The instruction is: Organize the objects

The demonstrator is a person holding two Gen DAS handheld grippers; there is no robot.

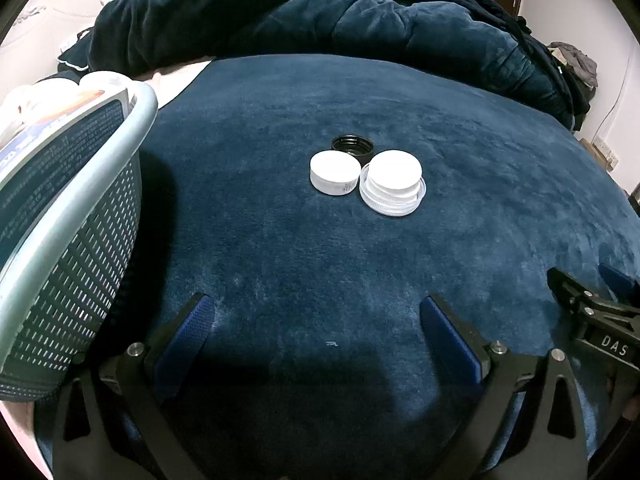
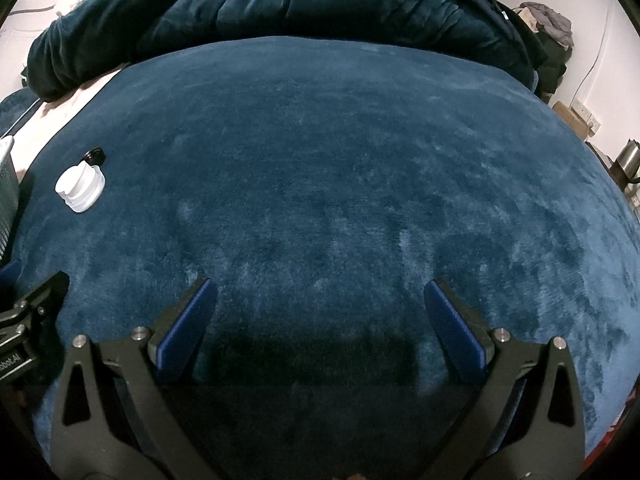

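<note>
Jaws are held apart on both the left gripper (image 1: 316,308) and right gripper (image 2: 320,294) (nothing gripped), so the clustered caps (image 1: 366,176) could be scattered if approached carelessly.

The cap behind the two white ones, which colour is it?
Black; the left wrist view shows it best.

Left wrist view: low over blue blanket (image 1: 320,260), looking fwd along own fingers (image 1: 448,332) at frame bottom; caps cluster (image 1: 366,176) near, just above centre; basket (image 1: 80,200) close at left edge.
Right wrist view: same low fwd-facing pose, own fingers (image 2: 452,320) at bottom; blanket (image 2: 340,180) fills frame.
Shared: caps (image 2: 80,188) at mid-left edge, farther off; basket corner (image 2: 8,184) far left; rumpled duvet (image 1: 320,12) across top of both (image 2: 300,0).
Cross-sight: right gripper (image 1: 592,304) at lower right of left view; left gripper (image 2: 28,312) at lower left of right view.
</note>
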